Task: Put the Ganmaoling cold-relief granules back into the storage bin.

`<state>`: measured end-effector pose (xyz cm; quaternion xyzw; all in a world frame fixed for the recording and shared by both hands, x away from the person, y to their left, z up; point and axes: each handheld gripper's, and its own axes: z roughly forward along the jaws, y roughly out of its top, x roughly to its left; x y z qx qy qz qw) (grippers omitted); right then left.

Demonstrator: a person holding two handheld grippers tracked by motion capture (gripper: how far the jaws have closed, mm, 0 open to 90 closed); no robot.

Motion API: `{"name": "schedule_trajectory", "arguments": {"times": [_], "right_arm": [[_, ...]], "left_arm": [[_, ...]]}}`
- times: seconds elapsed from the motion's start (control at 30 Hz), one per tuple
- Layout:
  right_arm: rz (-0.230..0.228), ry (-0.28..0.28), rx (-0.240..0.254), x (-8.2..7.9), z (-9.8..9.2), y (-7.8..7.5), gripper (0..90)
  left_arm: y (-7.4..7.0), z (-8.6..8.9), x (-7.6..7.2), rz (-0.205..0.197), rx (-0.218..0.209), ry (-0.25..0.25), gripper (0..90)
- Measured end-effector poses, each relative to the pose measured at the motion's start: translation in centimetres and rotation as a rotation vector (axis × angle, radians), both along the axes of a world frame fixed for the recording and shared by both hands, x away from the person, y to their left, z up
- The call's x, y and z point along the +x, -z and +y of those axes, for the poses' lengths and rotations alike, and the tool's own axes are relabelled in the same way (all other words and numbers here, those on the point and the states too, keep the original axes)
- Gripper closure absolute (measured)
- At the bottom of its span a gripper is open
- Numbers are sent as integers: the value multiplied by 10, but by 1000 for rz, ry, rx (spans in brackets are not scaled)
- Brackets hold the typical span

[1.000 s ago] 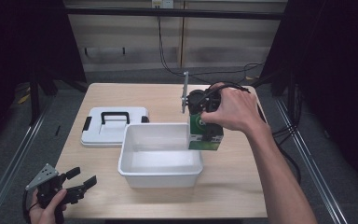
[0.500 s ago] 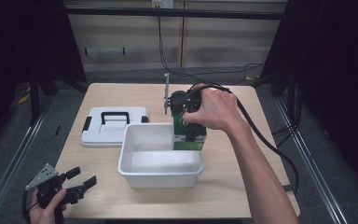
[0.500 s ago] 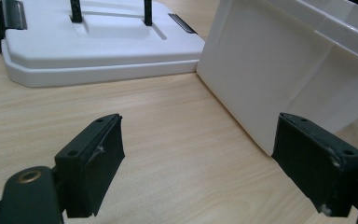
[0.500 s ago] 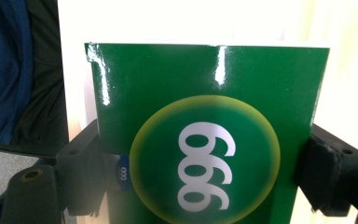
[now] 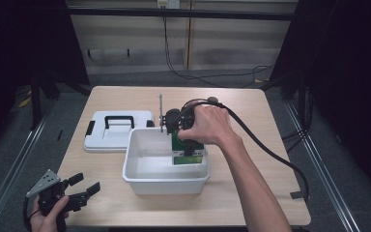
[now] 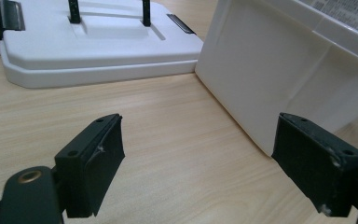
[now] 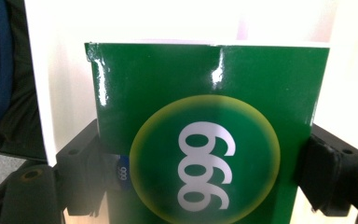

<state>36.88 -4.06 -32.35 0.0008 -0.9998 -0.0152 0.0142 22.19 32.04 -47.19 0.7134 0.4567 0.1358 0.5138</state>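
Observation:
A green box (image 5: pixel 188 151) with a yellow-ringed "999" mark (image 7: pixel 205 163) hangs inside the right part of the white bin (image 5: pixel 145 181), above its floor. My right gripper (image 5: pixel 187 145) is shut on the box from above, one jaw pressed on each side of it in the right gripper view. The person's right hand covers most of that gripper. Near the table's front left corner my left gripper (image 5: pixel 84 191) is held open, low over the wood, with nothing between its jaws. Its own view faces the bin's outer wall (image 6: pixel 261 70).
The bin's white lid (image 5: pixel 118 130) with a black handle lies flat left of the bin, also in the left gripper view (image 6: pixel 93 46). A black cable (image 5: pixel 265 145) trails from the right gripper across the table's right side. Bare wood (image 5: pixel 270 111) lies behind and right of the bin.
My right gripper has carried the green box leftward from the bin's right rim and lowered it into the bin. The left gripper has stayed put.

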Motion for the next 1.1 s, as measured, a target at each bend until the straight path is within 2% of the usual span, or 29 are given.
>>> {"name": "schedule_trajectory", "arguments": {"times": [0.1, 0.4, 0.43, 0.53, 0.57, 0.67, 0.7, 0.73, 0.97, 1.0, 1.1], "right_arm": [[24, 10, 7, 1, 0, 12, 157], [33, 25, 17, 5, -6, 37, 156], [37, 33, 0, 5, -7, 39, 156], [33, 35, 11, 5, -10, 45, 156], [30, 31, -7, 5, -10, 45, 155], [34, 43, 5, 5, -11, 51, 155], [31, 39, -9, 5, -11, 52, 155], [27, 45, 2, 4, -11, 54, 155], [33, 45, -31, 4, -8, 67, 154], [32, 53, -15, 4, -8, 70, 154], [32, 63, -22, 5, -9, 74, 153]], "left_arm": [[0, 0, 0, 0, -2, -1, 159], [0, -1, 0, 2, -4, 0, 159], [0, 0, 0, 2, -4, 0, 159], [0, -1, 0, 1, -5, 5, 159], [1, -1, 0, 2, -4, 5, 159], [1, -1, 0, 4, -4, 3, 159], [1, -1, 0, 4, -4, 3, 159], [1, -1, 0, 3, -5, 4, 159], [1, -1, 0, 3, -4, 4, 159], [1, -1, 0, 2, -4, 4, 159], [1, -1, 0, 4, -5, 3, 159]]}}
